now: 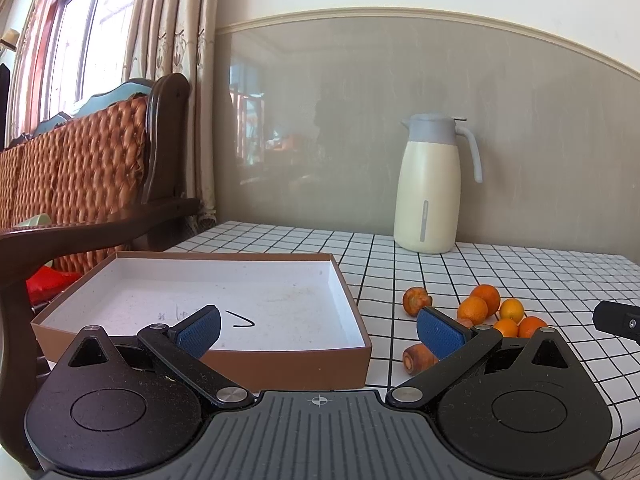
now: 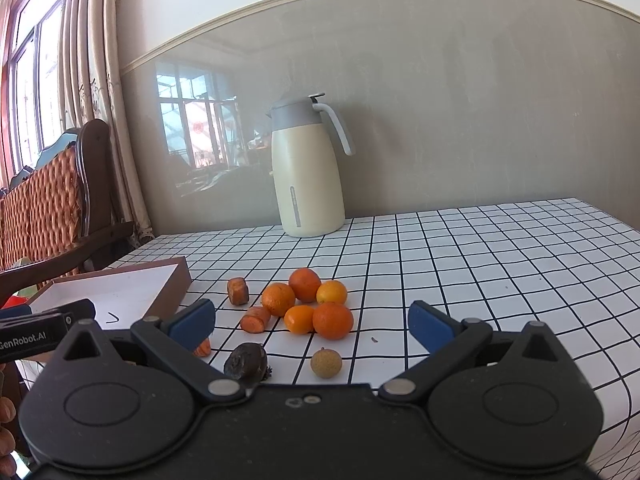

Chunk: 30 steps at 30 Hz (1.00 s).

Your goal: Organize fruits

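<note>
A shallow brown box [image 1: 288, 364] with a white inside lies on the checked table, its corner [image 2: 176, 280] showing in the right wrist view. Right of it sits a cluster of several oranges [image 2: 306, 308] [image 1: 496, 308] with carrot pieces [image 2: 238, 291] [image 1: 417, 301] beside them. A dark shrivelled fruit [image 2: 246, 361] and a small tan round fruit [image 2: 327, 363] lie nearest my right gripper [image 2: 312, 326], which stands open just short of the fruits. My left gripper [image 1: 320, 332] is open over the box's near right corner, nothing between its fingers.
A cream thermos jug [image 1: 430, 184] [image 2: 306, 168] stands at the back by the wall. A wooden chair with a woven back [image 1: 80, 176] is at the table's left edge. The checked cloth [image 2: 500, 264] stretches to the right. A hand [image 2: 6, 432] shows at lower left.
</note>
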Each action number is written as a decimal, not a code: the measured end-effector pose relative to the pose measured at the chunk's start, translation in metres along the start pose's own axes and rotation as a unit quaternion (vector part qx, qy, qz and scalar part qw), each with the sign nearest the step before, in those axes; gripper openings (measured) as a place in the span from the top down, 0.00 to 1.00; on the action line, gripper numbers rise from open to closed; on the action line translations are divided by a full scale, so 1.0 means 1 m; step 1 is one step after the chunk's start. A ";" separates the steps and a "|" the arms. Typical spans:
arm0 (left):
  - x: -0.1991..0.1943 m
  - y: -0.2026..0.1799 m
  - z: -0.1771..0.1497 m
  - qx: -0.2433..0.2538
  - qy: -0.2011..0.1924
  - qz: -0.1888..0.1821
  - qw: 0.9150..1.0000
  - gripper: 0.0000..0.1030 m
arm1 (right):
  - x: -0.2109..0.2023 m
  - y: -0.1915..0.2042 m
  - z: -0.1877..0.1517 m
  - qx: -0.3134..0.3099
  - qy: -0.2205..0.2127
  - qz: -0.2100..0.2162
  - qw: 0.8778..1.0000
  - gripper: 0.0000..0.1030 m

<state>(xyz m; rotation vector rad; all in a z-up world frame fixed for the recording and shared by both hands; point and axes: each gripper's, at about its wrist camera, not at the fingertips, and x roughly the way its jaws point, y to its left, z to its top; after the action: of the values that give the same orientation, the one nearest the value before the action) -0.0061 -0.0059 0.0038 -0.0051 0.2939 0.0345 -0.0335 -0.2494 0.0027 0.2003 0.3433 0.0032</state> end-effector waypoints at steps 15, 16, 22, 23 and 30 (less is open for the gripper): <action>-0.001 -0.007 -0.002 0.015 0.001 -0.013 1.000 0.00 | -0.002 -0.002 -0.002 0.004 -0.011 -0.004 1.000 0.06; -0.001 -0.007 -0.002 0.017 0.003 -0.015 1.000 0.00 | -0.002 -0.002 -0.003 0.002 -0.013 -0.004 1.000 0.06; -0.001 -0.014 -0.004 0.029 0.007 -0.027 0.999 0.00 | -0.001 -0.002 -0.004 -0.003 -0.011 -0.005 1.000 0.06; -0.002 -0.015 -0.005 0.032 0.006 -0.029 0.999 0.00 | -0.001 -0.002 -0.003 -0.002 -0.011 -0.005 1.000 0.06; -0.002 -0.023 -0.007 0.048 0.009 -0.046 0.998 0.00 | 0.002 -0.005 -0.003 0.001 0.004 -0.016 1.000 0.06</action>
<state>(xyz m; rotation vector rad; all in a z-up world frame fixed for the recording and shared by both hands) -0.0094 -0.0285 -0.0021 0.0771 0.3128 -0.0718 -0.0323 -0.2532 -0.0018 0.1960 0.3538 -0.0280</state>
